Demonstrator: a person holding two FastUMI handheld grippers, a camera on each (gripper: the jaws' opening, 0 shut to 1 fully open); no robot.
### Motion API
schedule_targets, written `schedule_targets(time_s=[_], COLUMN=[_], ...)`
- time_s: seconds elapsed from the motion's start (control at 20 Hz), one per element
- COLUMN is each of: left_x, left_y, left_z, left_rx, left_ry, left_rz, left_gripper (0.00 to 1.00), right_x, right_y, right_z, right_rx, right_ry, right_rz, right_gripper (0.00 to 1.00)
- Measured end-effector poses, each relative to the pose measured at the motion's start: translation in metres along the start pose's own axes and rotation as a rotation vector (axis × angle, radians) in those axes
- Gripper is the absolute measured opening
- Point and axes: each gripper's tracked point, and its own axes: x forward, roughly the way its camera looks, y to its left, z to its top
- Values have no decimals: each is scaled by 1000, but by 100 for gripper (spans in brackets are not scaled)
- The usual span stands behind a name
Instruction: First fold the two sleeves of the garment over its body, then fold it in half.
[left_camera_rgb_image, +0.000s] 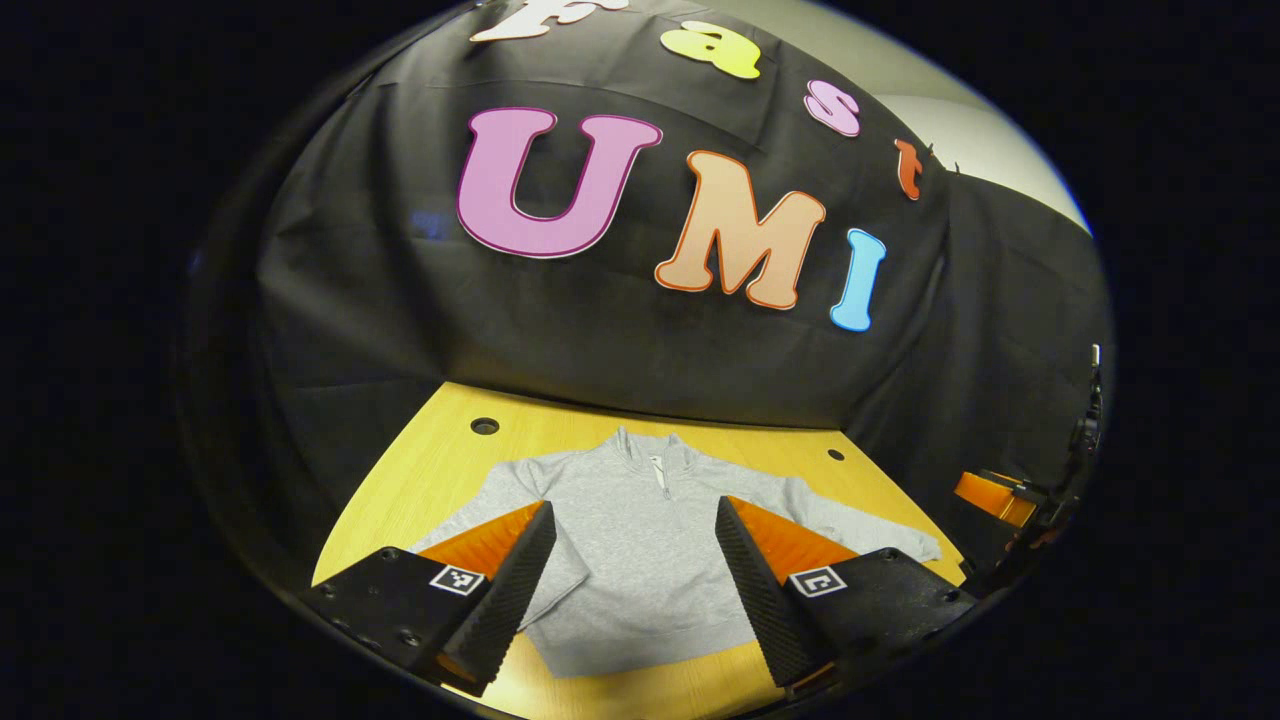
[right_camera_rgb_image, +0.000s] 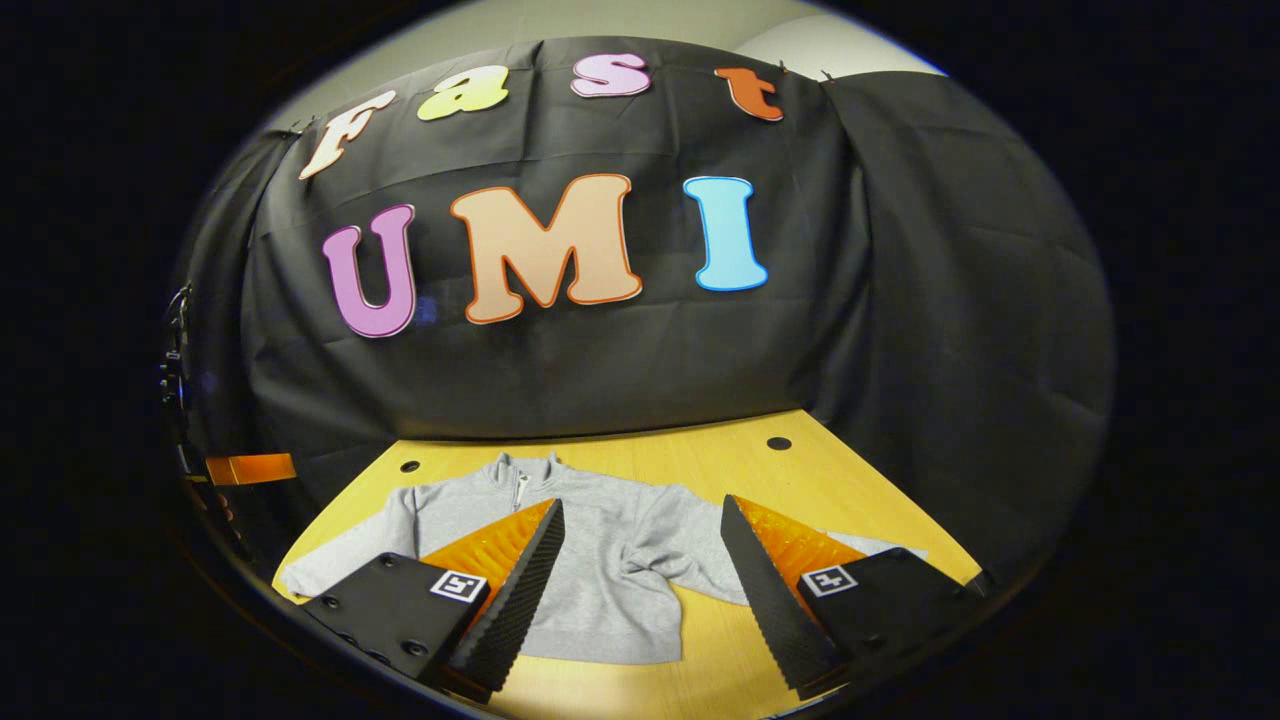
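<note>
A light grey zip-neck sweatshirt (left_camera_rgb_image: 640, 540) lies flat on the wooden table (left_camera_rgb_image: 440, 450), collar toward the black cloth wall, both sleeves spread out to the sides. My left gripper (left_camera_rgb_image: 635, 575) hovers open over the sweatshirt's body, with nothing between its fingers. At the far right edge of the left gripper view the right gripper (left_camera_rgb_image: 1010, 500) shows, held off the table. In the right gripper view the sweatshirt (right_camera_rgb_image: 600, 560) lies ahead and to the left. My right gripper (right_camera_rgb_image: 640, 585) is open above its right half and sleeve, empty. The left gripper (right_camera_rgb_image: 240, 468) appears at that view's left edge.
The table (right_camera_rgb_image: 780, 480) has small round holes near its back corners (left_camera_rgb_image: 484, 426) (right_camera_rgb_image: 778, 442). Black cloth closes the booth behind and on both sides. Bare wood shows in front of the sweatshirt's hem.
</note>
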Motion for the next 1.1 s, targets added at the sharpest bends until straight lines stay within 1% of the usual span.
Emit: schedule_targets(time_s=[0.05,0.1,0.15,0.2,0.25,0.3,0.4,0.45,0.5,0.6,0.65,0.7,0.8,0.9,1.0,1.1], left_x=[-1,-1,-1,-2,-2,-2,-1,-1,-1,-2,-2,-1,-3,-4,-5,-6], left_y=[1,2,4,4,4,5,6,7,8,8,9,9,10,12,15,16], left_z=[0,-1,-2,-2,-2,-3,-5,-6,-9,-15,-17,-20,-21,-25,-26,-31], left_rx=[-4,-9,-15,-20,-26,-31,-37,-41,-44,-50,-51,-49,-41,-30,-23,-24], left_ry=[0,1,2,4,4,3,4,7,11,20,26,31,36,41,46,55], left_rz=[2,6,9,13,18,21,33,37,43,52,57,62,73,86,99,110], left_gripper=[94,94,94,94,94,94,94,94,94,94,94,94,94,94,94,94], right_x=[-1,-2,-4,-5,-6,-8,-12,-12,-10,-5,-3,0,9,18,31,40], right_y=[-12,-27,-45,-64,-84,-106,-144,-163,-179,-211,-227,-242,-268,-287,-302,-316], right_z=[-1,-3,-7,-10,-14,-19,-28,-30,-35,-51,-61,-71,-88,-105,-120,-137], right_rx=[9,15,17,14,8,6,30,50,72,81,68,51,41,62,88,91], right_ry=[6,17,33,51,71,95,130,138,151,183,205,232,281,325,365,416], right_rz=[-12,-27,-47,-70,-97,-128,-180,-208,-229,-264,-280,-299,-320,-332,-334,-338], right_gripper=[98,96,98,98,95,95,95,98,96,95,98,98,98,98,95,96])
